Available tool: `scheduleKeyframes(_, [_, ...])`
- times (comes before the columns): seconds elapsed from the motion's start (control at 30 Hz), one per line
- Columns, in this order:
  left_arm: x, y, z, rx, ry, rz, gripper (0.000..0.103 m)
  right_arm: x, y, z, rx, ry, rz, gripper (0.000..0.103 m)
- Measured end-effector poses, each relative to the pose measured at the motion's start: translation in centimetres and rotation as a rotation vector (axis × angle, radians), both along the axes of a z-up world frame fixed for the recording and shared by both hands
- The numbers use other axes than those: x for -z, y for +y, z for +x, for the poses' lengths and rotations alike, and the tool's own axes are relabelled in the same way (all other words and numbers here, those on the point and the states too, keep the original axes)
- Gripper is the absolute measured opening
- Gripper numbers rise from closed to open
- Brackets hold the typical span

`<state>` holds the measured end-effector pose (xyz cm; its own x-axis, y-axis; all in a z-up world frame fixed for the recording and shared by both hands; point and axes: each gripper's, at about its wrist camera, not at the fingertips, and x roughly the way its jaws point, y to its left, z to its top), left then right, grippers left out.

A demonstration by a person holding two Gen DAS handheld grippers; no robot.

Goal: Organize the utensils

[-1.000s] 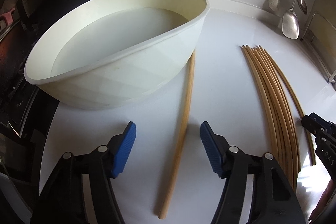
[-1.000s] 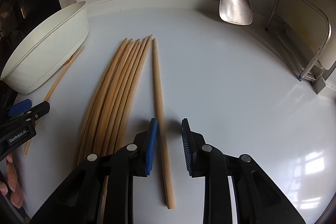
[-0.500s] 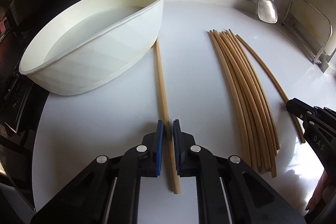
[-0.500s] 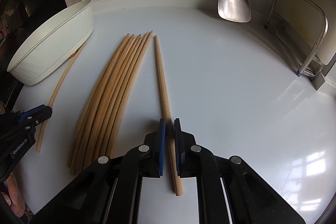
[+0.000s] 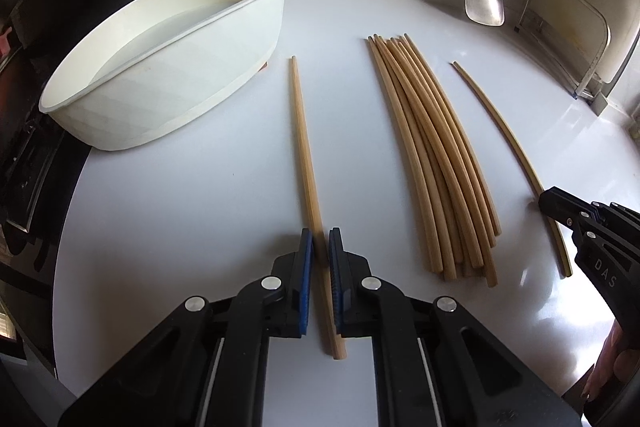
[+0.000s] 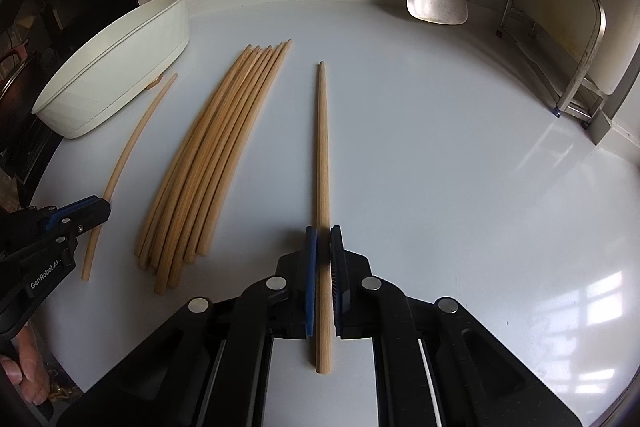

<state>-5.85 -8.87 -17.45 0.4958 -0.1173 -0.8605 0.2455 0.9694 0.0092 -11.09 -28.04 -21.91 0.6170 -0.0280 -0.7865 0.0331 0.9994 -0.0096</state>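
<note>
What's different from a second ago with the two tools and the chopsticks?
Both tools have closed, each onto a single chopstick that lay between its open jaws. The left tool grips the chopstick near the bowl, which has slid away from the bowl; the right tool grips the chopstick right of the bundle, now further from it. The bundle and bowl stayed put.
</note>
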Motion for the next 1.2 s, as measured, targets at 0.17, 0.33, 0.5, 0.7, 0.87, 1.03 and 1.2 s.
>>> scheduleKeyframes(0.17, [0.0, -0.1, -0.8, 0.007, 0.013, 0.008, 0.009, 0.3, -0.4, -1.3, 0.003, 0.023, 0.003, 0.007])
scheduleKeyframes(0.33, [-0.5, 0.1, -1.0, 0.012, -0.001, 0.011, 0.038, 0.2, -1.2, -1.3, 0.022, 0.009, 0.022, 0.031])
scheduleKeyframes(0.5, [-2.2, 0.7, -0.9, 0.001, -0.066, -0.013, 0.06, -0.8, -1.5, -0.6, 0.031, -0.041, 0.025, 0.035])
scheduleKeyframes(0.7, [-1.9, 1.1, 3.1, -0.049, -0.078, 0.011, 0.062, -0.6, -1.6, 1.5, 0.038, -0.037, 0.015, 0.035])
scheduleKeyframes(0.87, [-1.0, 1.0, 4.9, -0.059, -0.081, 0.021, 0.062, 0.0, -1.2, 3.1, 0.037, -0.024, 0.006, 0.035])
scheduleKeyframes(1.03, [-0.1, 1.3, 5.9, -0.076, -0.063, 0.016, 0.062, 0.3, -0.9, 3.9, 0.045, -0.026, -0.023, 0.035])
scheduleKeyframes(1.2, [0.5, 1.0, 6.0, -0.072, -0.035, 0.01, 0.062, 0.3, -0.6, 3.7, 0.04, -0.027, -0.042, 0.035])
